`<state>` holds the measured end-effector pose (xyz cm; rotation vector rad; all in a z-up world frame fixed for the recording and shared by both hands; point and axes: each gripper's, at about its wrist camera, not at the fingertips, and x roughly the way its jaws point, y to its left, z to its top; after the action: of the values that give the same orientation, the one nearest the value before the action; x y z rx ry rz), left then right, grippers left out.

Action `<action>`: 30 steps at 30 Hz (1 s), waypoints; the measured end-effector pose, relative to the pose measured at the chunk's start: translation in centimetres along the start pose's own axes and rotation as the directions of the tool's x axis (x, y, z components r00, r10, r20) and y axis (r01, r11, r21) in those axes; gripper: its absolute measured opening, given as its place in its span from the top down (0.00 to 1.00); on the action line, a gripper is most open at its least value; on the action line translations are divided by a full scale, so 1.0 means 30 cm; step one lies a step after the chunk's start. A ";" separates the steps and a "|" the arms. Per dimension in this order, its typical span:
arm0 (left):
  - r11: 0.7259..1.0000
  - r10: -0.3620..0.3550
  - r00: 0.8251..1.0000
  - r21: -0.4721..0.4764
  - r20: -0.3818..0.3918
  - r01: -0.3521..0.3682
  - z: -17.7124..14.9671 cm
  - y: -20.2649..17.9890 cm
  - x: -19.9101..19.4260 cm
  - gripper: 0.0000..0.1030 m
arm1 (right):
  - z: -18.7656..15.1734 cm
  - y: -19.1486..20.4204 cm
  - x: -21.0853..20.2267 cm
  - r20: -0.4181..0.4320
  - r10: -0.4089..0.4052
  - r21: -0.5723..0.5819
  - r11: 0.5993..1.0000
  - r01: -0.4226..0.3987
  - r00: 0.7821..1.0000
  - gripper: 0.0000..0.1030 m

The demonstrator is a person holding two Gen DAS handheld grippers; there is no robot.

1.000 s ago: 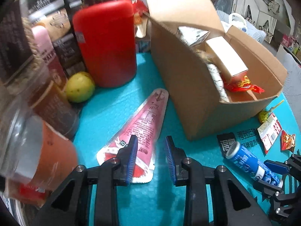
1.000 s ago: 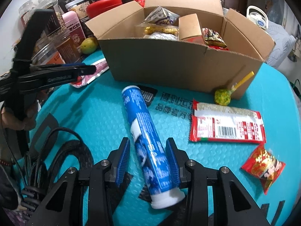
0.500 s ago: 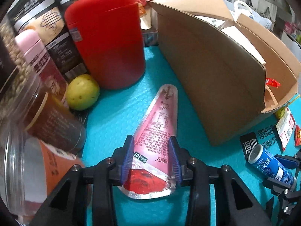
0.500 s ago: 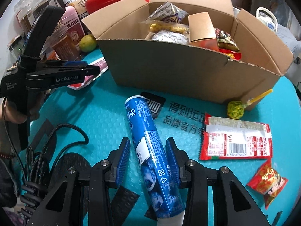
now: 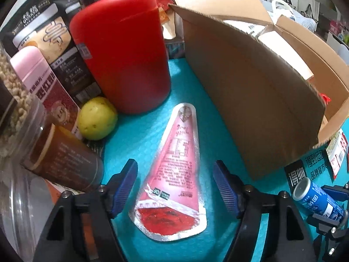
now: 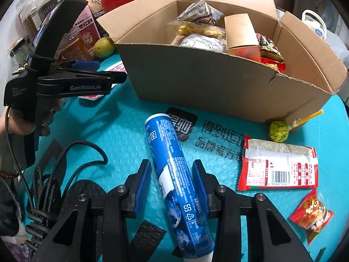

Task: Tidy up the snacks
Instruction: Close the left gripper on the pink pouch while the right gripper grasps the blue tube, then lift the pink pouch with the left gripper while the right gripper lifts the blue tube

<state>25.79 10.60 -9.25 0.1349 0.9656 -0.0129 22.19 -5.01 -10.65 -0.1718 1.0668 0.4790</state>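
Left gripper (image 5: 175,182) spread wide around a flat pink-and-red triangular foil snack packet (image 5: 174,174) on the teal bubble mat (image 5: 139,135), untouched, right gripper (image 6: 171,182) half-open astride a blue cylindrical tube (image 6: 174,174), beside the open brown cardboard box (image 6: 218,80)

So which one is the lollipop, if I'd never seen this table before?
Start at the big open cardboard box on the teal mat. Go to its front corner on the right in the right wrist view; the lollipop lies on the mat right there, just above the flat red and white packet. It is the only round yellow-green wrapped ball with a thin yellow stick poking out.
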 end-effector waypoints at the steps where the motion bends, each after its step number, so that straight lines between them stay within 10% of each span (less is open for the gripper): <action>1: 1.000 0.001 1.000 -0.004 0.002 -0.001 0.007 0.002 0.004 0.30 | 0.001 0.000 0.001 0.000 0.001 0.001 1.000 -0.001 1.000 0.62; 16: 0.993 -0.089 0.994 -0.086 -0.061 0.084 0.121 0.040 0.145 0.28 | 0.011 0.001 0.006 0.006 0.018 0.012 1.000 -0.018 1.000 0.62; 20: 0.992 -0.111 0.993 -0.058 -0.045 0.108 0.082 0.034 0.111 0.53 | 0.000 -0.004 0.004 0.012 0.015 -0.003 1.000 -0.015 1.000 0.62; 30: 0.990 -0.140 0.988 -0.022 -0.061 0.139 -0.016 -0.012 0.060 0.57 | -0.070 -0.015 -0.035 0.027 0.008 -0.016 1.000 -0.008 1.000 0.70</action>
<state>26.41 10.39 -11.03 0.0517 1.0359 -0.1295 20.31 -6.48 -10.79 -0.1747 1.0378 0.4956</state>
